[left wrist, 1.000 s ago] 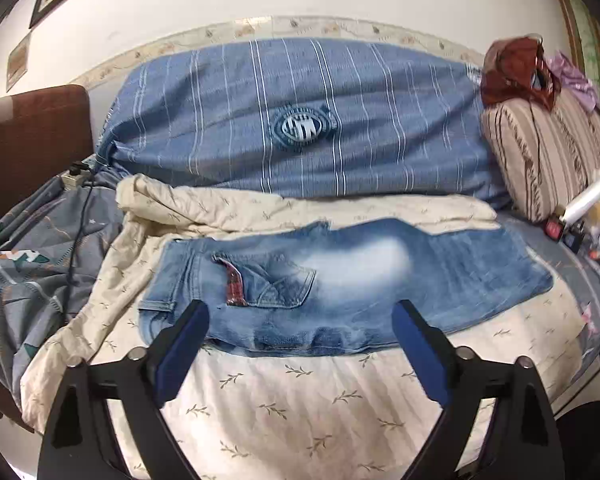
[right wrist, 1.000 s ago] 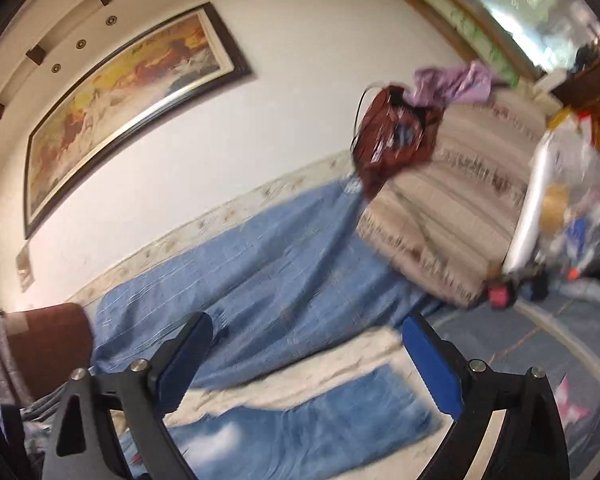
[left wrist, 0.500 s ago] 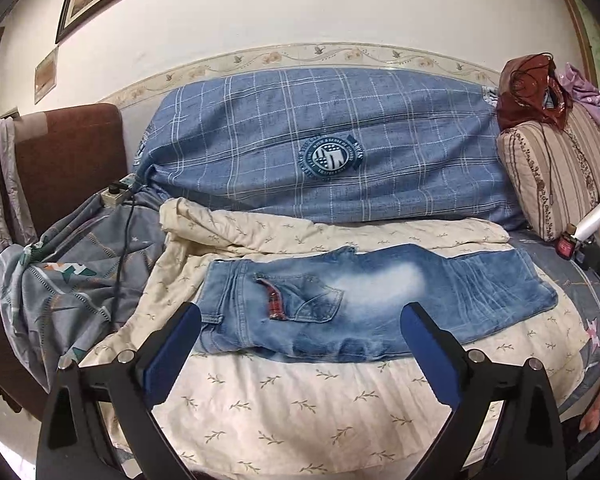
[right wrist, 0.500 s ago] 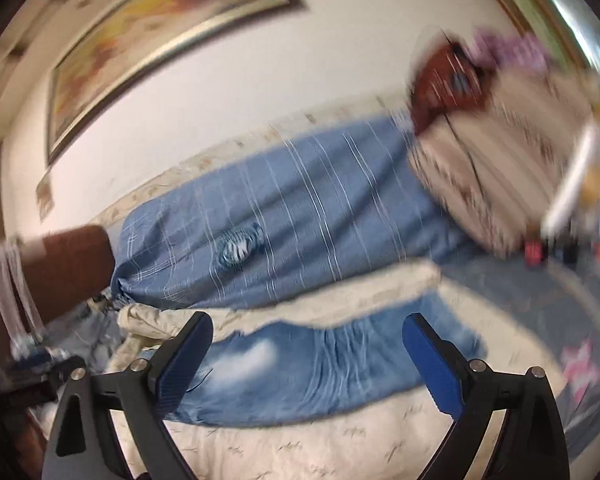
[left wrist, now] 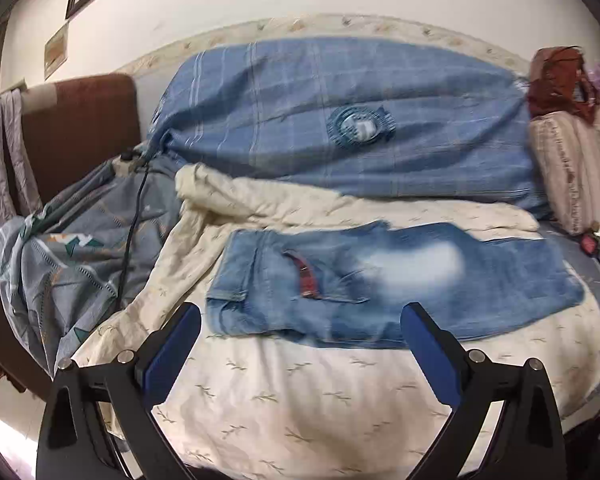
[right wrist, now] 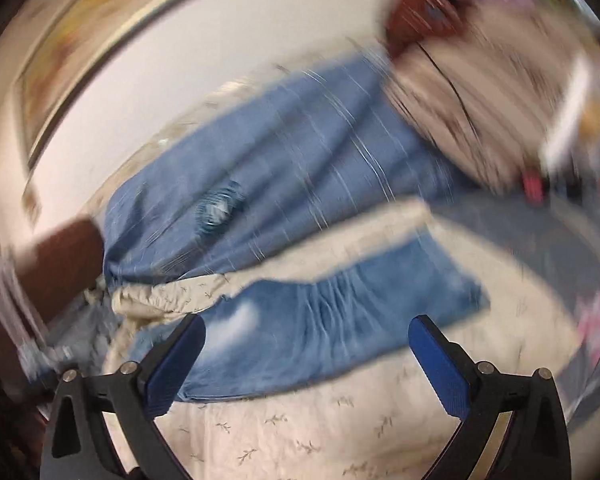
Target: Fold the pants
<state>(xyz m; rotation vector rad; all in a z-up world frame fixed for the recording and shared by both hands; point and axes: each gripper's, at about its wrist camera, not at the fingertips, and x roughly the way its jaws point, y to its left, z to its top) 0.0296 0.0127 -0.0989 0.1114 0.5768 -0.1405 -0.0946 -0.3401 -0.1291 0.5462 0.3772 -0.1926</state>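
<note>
On the left stands 1 brown armchair with 1 grey patterned quilt slumped beside it and 1 black cable trailing over the quilt. 1 cream leaf-print sheet covers the bed, backed by 1 large blue checked pillow against a white wall; 1 striped cushion sits at right. 1 pair of blue jeans lies flat on the sheet, folded lengthwise, waistband leftward. The left gripper and right gripper both hover just short of the jeans' near edge, jaws wide, nothing between them.
</note>
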